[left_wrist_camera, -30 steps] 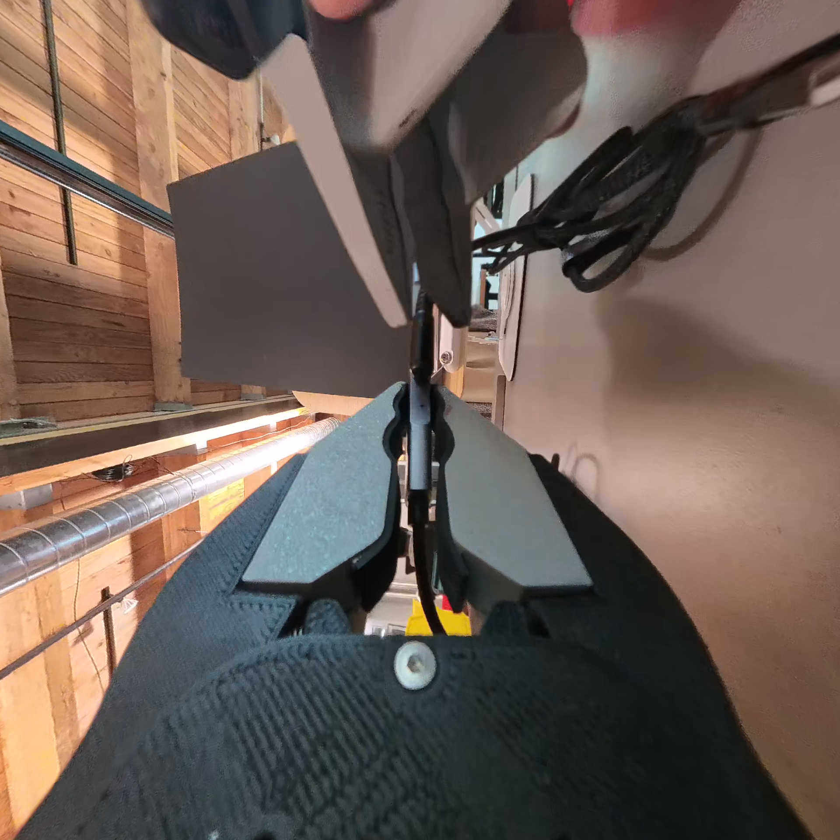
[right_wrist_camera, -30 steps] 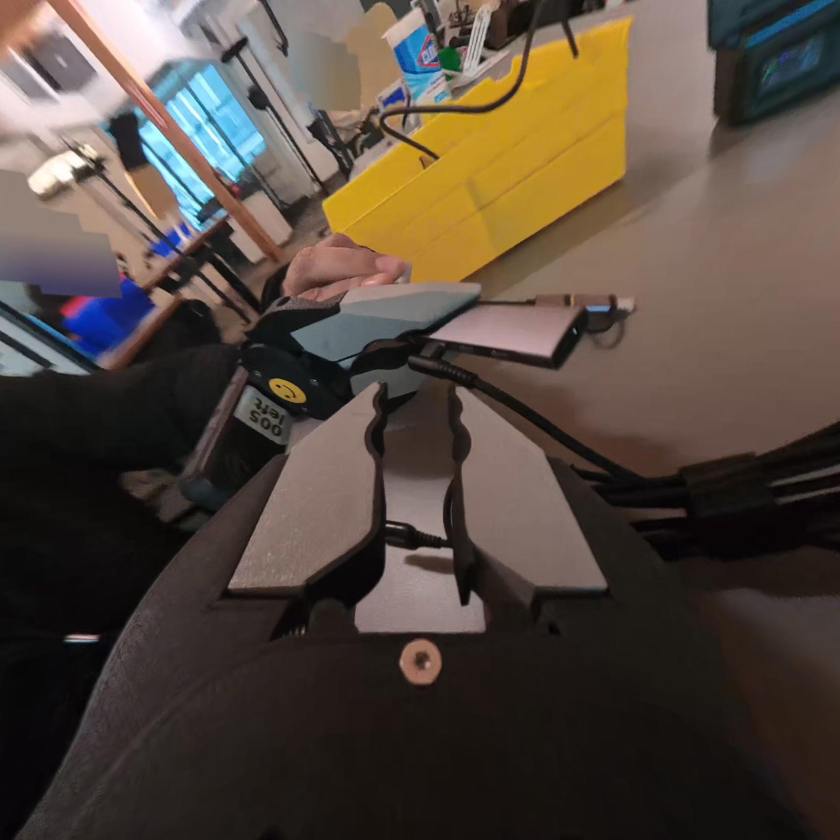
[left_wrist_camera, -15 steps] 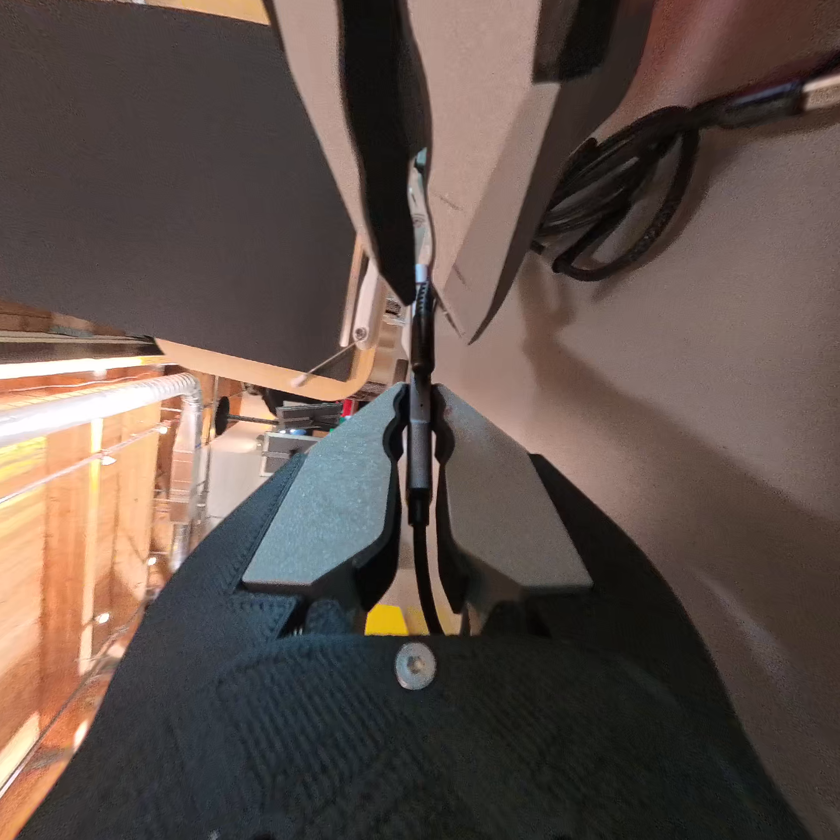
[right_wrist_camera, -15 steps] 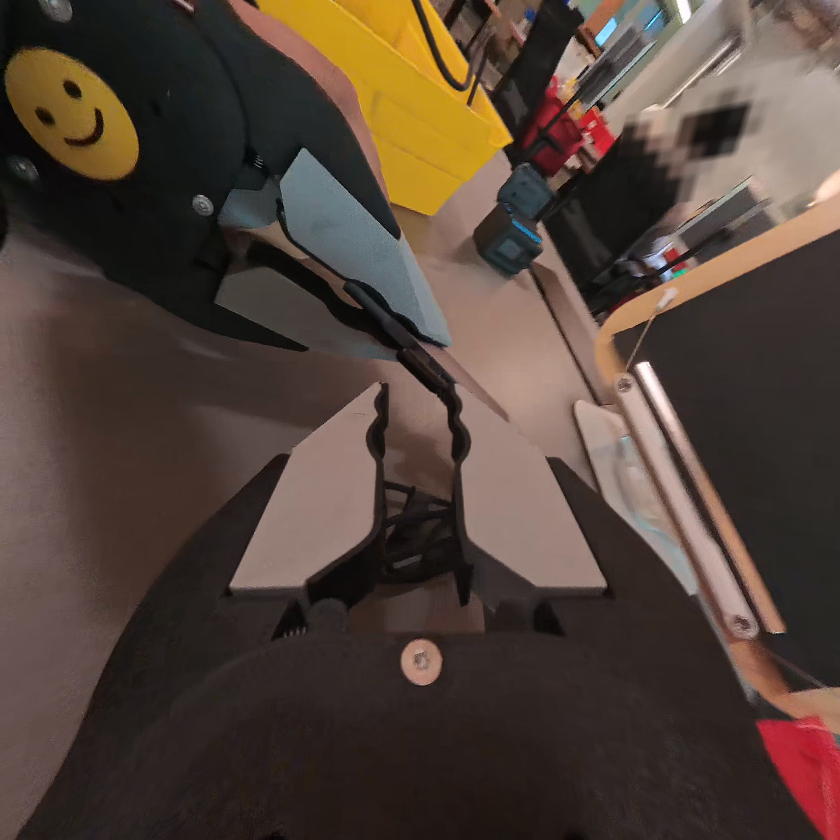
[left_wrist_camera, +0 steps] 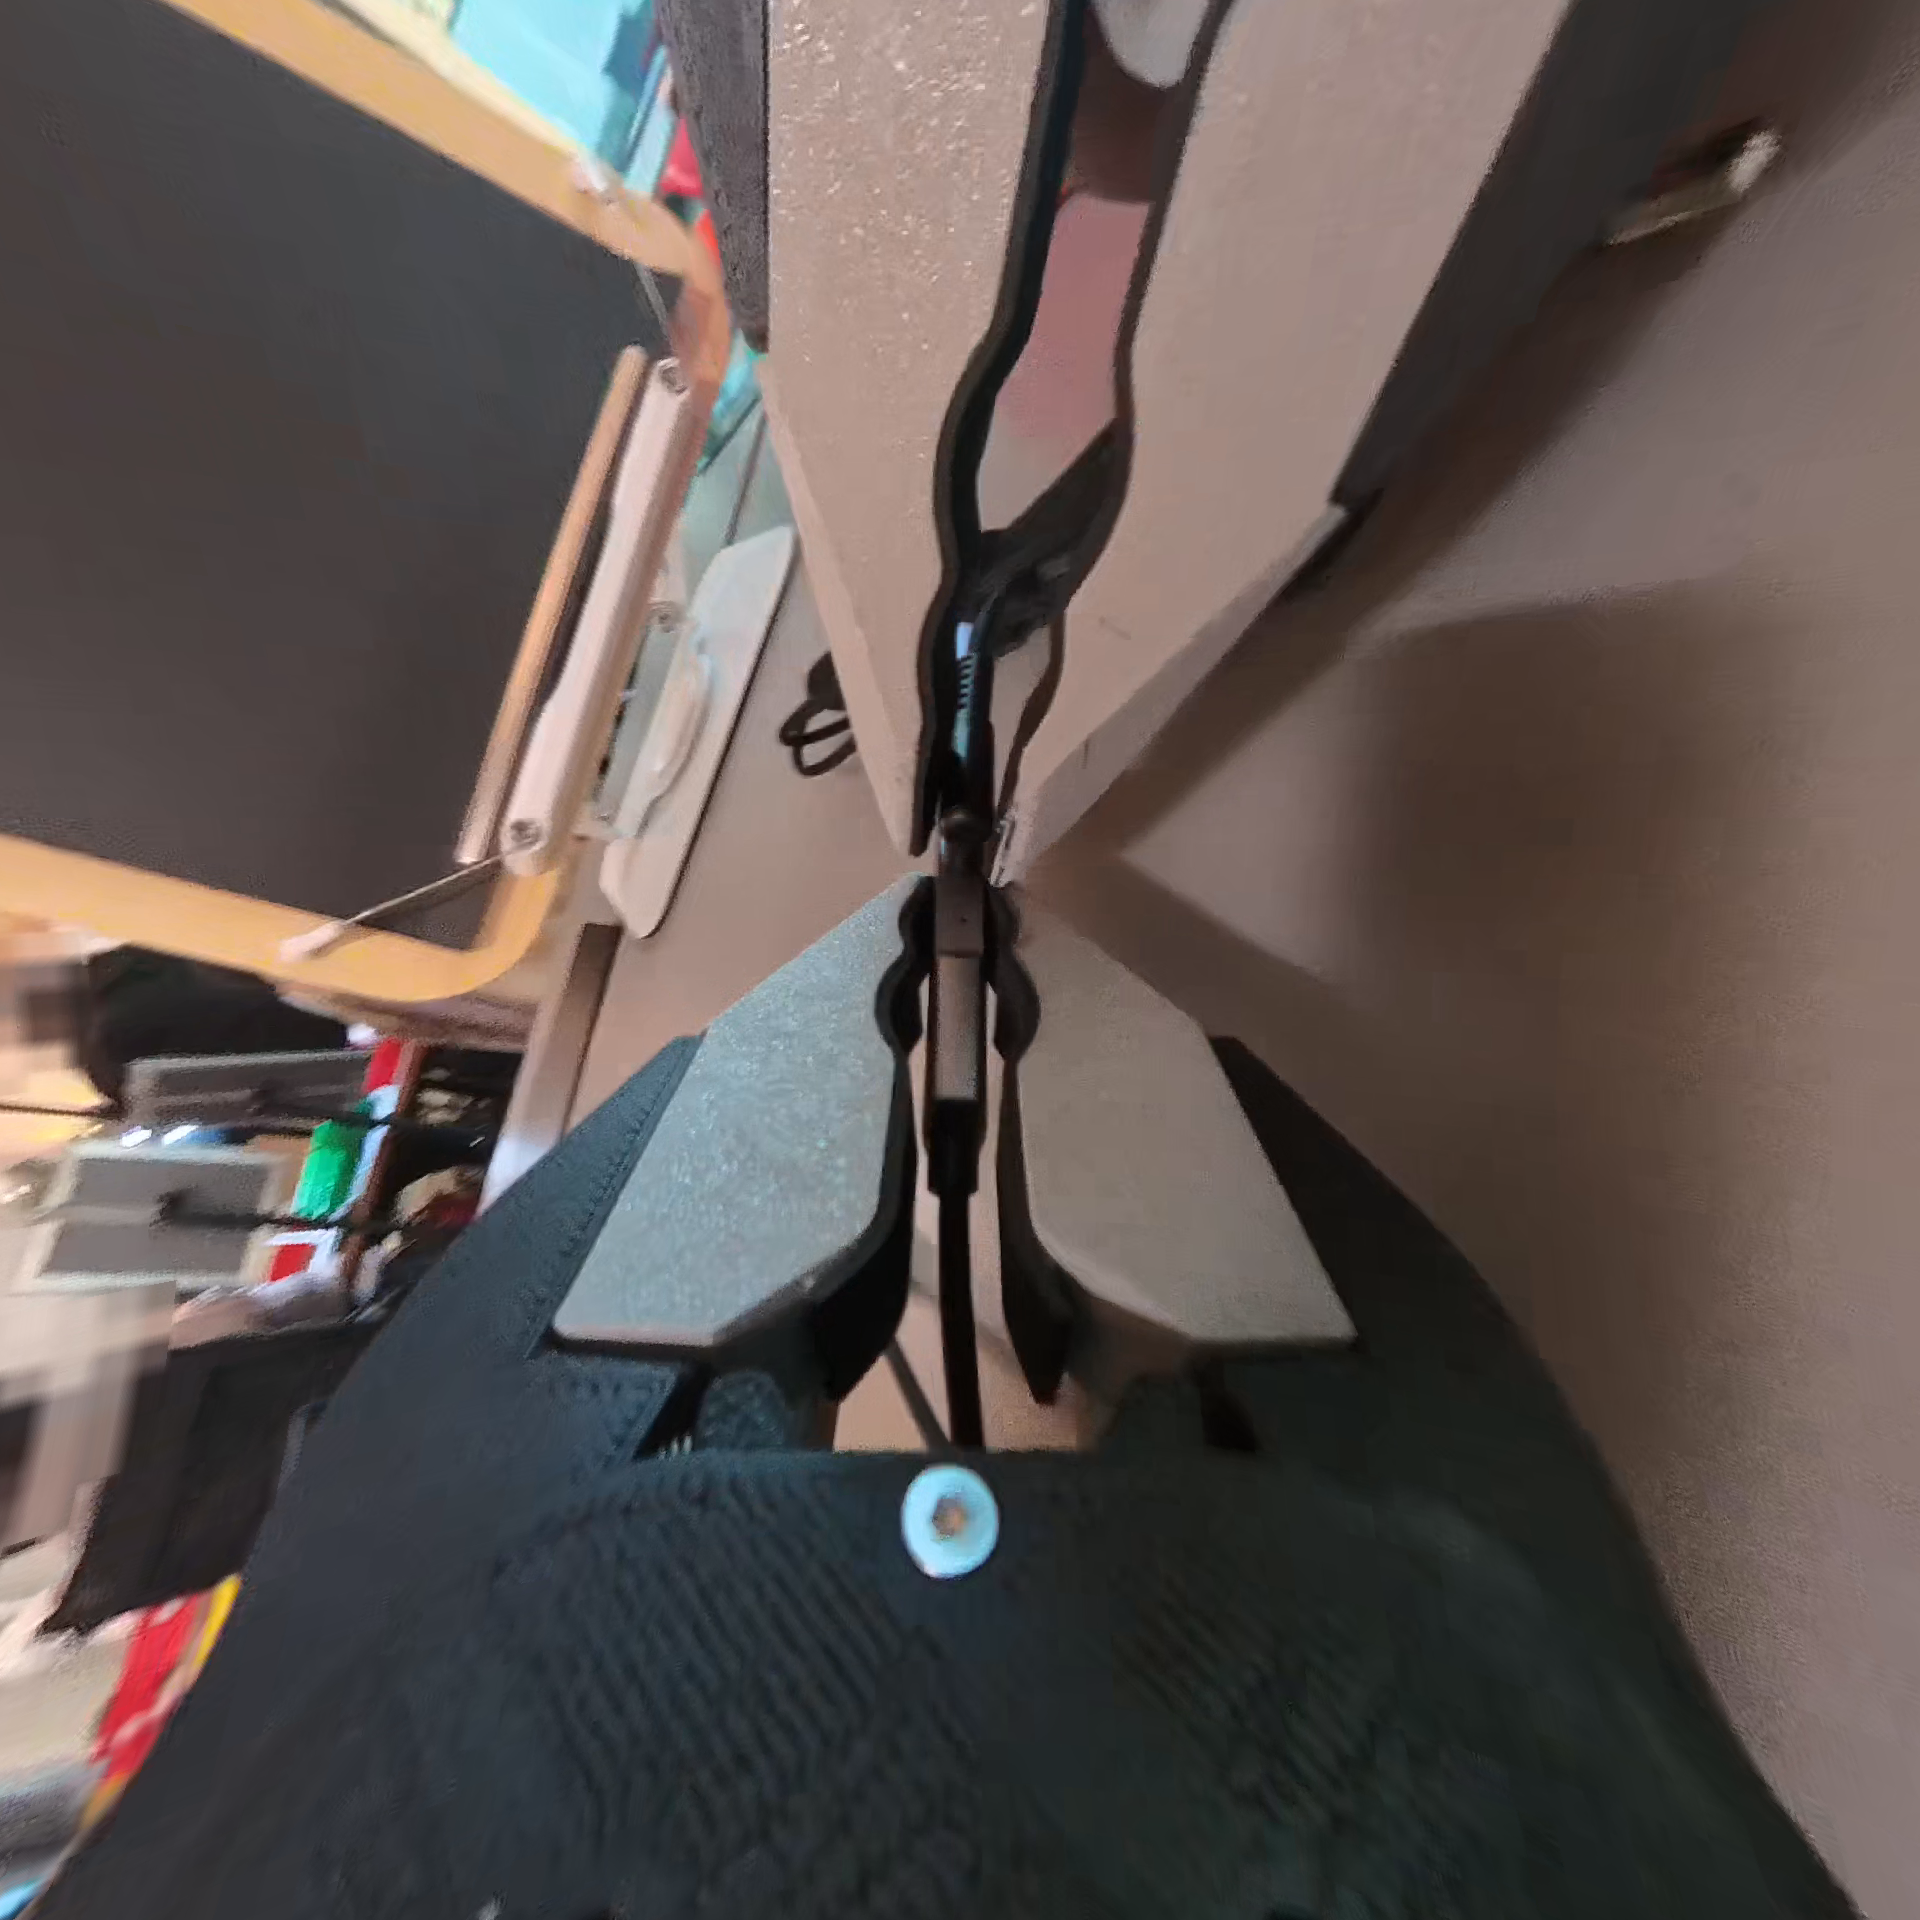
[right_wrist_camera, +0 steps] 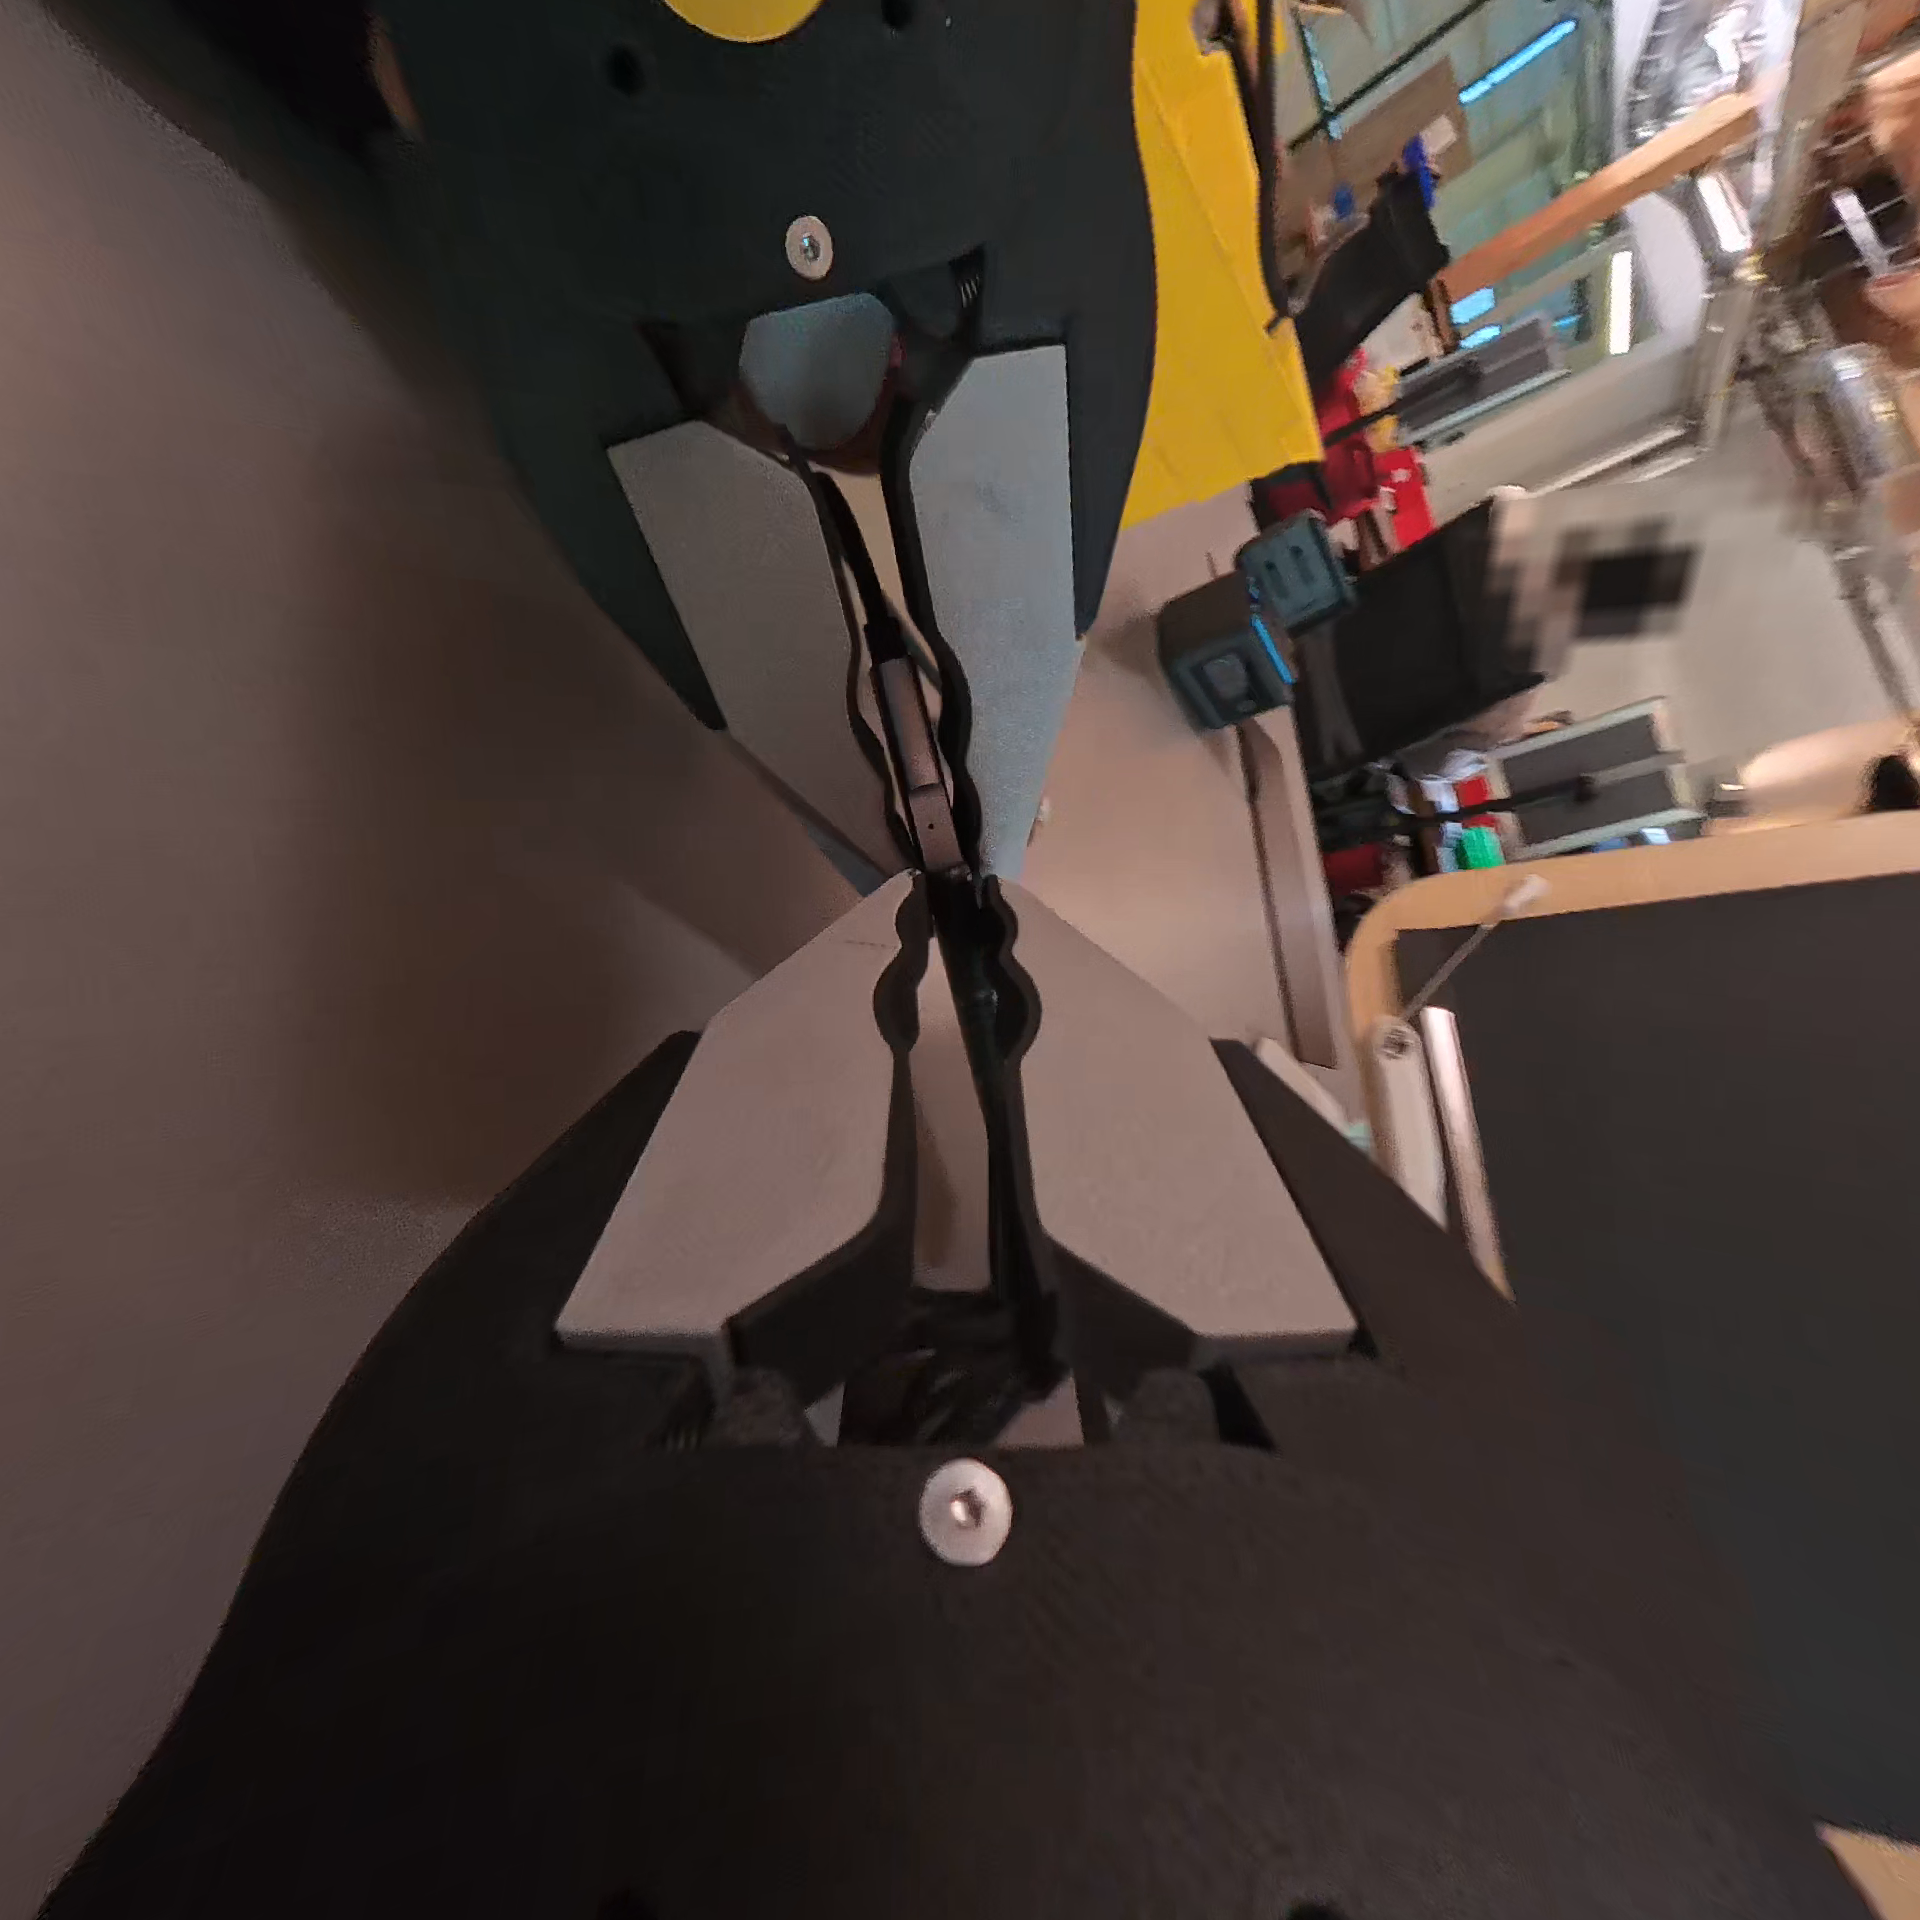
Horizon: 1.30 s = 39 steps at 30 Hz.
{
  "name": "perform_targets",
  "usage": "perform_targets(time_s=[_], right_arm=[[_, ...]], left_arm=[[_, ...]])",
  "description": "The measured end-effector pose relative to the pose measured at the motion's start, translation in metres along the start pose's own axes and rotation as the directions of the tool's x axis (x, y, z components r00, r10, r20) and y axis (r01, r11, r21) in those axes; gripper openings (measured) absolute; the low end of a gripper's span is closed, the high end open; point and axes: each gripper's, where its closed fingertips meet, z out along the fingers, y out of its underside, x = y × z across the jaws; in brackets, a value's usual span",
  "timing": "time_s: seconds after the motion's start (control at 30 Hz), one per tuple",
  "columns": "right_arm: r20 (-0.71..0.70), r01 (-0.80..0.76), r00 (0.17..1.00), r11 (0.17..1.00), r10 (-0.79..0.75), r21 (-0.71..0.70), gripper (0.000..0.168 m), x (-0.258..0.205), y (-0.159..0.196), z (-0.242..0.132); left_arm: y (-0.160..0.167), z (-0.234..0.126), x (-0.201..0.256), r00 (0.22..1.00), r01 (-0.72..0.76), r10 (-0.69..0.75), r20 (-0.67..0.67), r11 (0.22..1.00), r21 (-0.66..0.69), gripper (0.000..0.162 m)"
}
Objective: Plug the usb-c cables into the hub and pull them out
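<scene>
Left wrist view has the hub (left_wrist_camera: 956, 1023) edge-on, so it's just a thin dark-grey metal slab with a flat matte face, pinched between the left gripper (left_wrist_camera: 957, 940)'s grey fingers (left_wrist_camera: 764, 1164); its own black lead runs back toward the camera body. Those fingers are wedge-shaped plates with a grainy, speckled finish and wavy scalloped inner edges, mounted on a black body with a ribbed, woven-looking texture and one silver screw.

Nose to nose with it is the right gripper (left_wrist_camera: 961, 821), tips almost touching the left one's; the two point straight at each other and both are rolled over, so the beige table (left_wrist_camera: 1558, 935) stands like a wall on the right. The usb-c cable (left_wrist_camera: 968, 675) — black, with a ribbed strain relief — runs between the far fingers.

Right wrist view mirrors all this; the right gripper (right_wrist_camera: 951, 914) looks pressed in on the cable (right_wrist_camera: 1003, 1122) near the tips, which meets the hub (right_wrist_camera: 920, 748) end-on right where the grippers meet; whether the plug is fully seated I can't tell. Behind sit a yellow bin (right_wrist_camera: 1205, 312) and a dark panel with a pale wood frame (right_wrist_camera: 1662, 1195).
</scene>
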Motion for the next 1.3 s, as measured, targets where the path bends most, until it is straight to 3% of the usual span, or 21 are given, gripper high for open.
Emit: perform_targets(time_s=[0.13, 0.23, 0.3, 0.43, 0.63, 0.77, 0.97, 1.13, 1.2, 1.3], right_arm=[[0.124, -0.123, 0.986, 0.990, 0.115, 0.064, 0.006, -0.008, -0.005, -0.004], [0.247, -0.213, 0.952, 0.971, 0.181, 0.109, 0.005, -0.017, -0.009, -0.010], [0.332, -0.298, 0.914, 0.940, 0.232, 0.164, 0.005, -0.018, -0.020, -0.019], [0.457, -0.512, 0.811, 0.820, 0.364, 0.255, 0.004, -0.001, -0.043, -0.035], [0.592, -0.737, 0.613, 0.648, 0.523, 0.191, 0.005, 0.009, -0.045, -0.034], [0.604, -0.743, 0.600, 0.646, 0.524, 0.177, 0.006, 0.009, -0.044, -0.036], [0.542, -0.688, 0.671, 0.698, 0.507, 0.198, 0.005, 0.010, -0.039, -0.035], [0.562, -0.718, 0.643, 0.664, 0.520, 0.207, 0.005, 0.014, -0.041, -0.036], [0.597, -0.753, 0.602, 0.625, 0.531, 0.204, 0.004, 0.015, -0.043, -0.039], [0.643, -0.800, 0.527, 0.580, 0.555, 0.155, 0.005, 0.013, -0.041, -0.040]], left_arm=[[-0.006, -0.008, 0.013, 0.978, 0.144, -0.126, -0.164, 0.985, 0.098, 0.007], [-0.010, -0.013, 0.024, 0.967, 0.127, -0.096, -0.236, 0.984, 0.122, 0.007], [-0.020, -0.022, 0.028, 0.933, 0.202, -0.138, -0.331, 0.965, 0.169, 0.007], [-0.044, -0.041, 0.017, 0.850, 0.407, -0.256, -0.461, 0.874, 0.265, 0.007], [-0.045, -0.040, 0.009, 0.771, 0.543, -0.370, -0.517, 0.808, 0.231, 0.008], [-0.047, -0.040, 0.009, 0.748, 0.571, -0.389, -0.537, 0.790, 0.223, 0.007], [-0.048, -0.040, 0.005, 0.738, 0.593, -0.409, -0.536, 0.772, 0.228, 0.007], [-0.052, -0.041, 0.003, 0.697, 0.641, -0.435, -0.569, 0.735, 0.223, 0.007], [-0.057, -0.044, 0.004, 0.671, 0.667, -0.440, -0.597, 0.711, 0.224, 0.007], [-0.058, -0.041, 0.007, 0.701, 0.635, -0.427, -0.571, 0.738, 0.228, 0.008]])
